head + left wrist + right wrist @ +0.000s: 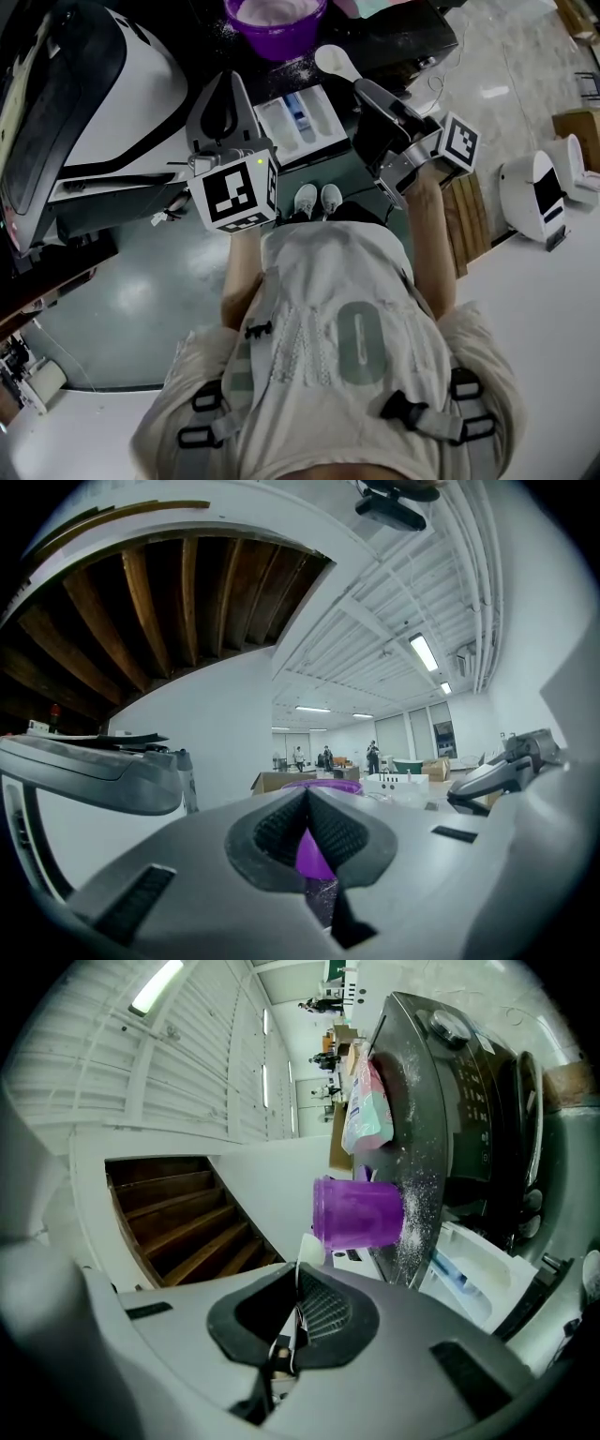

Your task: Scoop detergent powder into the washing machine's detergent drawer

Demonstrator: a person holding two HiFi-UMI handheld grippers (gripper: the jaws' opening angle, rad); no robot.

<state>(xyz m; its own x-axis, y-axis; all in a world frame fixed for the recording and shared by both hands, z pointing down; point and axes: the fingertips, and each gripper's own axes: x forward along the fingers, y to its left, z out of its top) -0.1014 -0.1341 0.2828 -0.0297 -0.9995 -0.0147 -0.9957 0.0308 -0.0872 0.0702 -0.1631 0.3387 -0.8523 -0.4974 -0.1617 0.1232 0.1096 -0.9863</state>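
Left tongs (228, 92): pressed together with nothing between them, held just left of the open detergent drawer (302, 118). Right tongs (364, 89): clamped on the thin handle of a white spoon (336, 60). The spoon's bowl lies just beyond the drawer's far right corner, between the drawer and the purple bowl (277, 23) of powder, which stands farther beyond the drawer on the washing machine (403, 37). Whether the spoon is loaded cannot be told. The step in hand is judged to be the spoon's passage between bowl and drawer. Loose grains (412, 1208) lie beyond the drawer, so keep the spoon level, travel low, and tip only once above a compartment.
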